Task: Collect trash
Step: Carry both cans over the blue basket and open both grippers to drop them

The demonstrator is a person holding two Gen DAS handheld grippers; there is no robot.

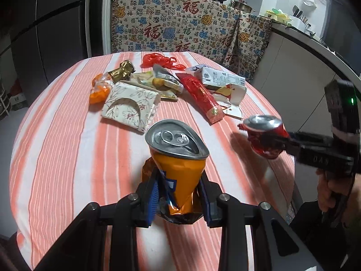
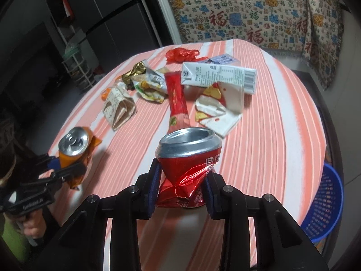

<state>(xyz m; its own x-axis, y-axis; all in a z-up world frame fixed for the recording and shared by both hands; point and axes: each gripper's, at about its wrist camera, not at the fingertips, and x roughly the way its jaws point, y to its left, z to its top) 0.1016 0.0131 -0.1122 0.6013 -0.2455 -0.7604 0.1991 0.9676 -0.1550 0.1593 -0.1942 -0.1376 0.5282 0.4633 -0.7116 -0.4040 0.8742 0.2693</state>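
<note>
Both pickups appear complete. The left tongs (image 1: 178, 194) pinch a crushed orange aluminium can (image 1: 178, 158); the right tongs (image 2: 181, 189) pinch a crushed red aluminium can (image 2: 188, 164), both angled down over the striped table (image 2: 259, 135). Next comes carriage to the blue mesh basket (image 2: 325, 205); wrappers remain beyond.

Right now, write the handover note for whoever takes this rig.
Left hand-held gripper: shut on the crushed orange can.
Right hand-held gripper: shut on the crushed red can.
Both cans are off the striped table.
Blue basket stands on the floor at the table's right edge.
Left: the wrappers, the milk carton and the red plastic bag are on the table.
</note>
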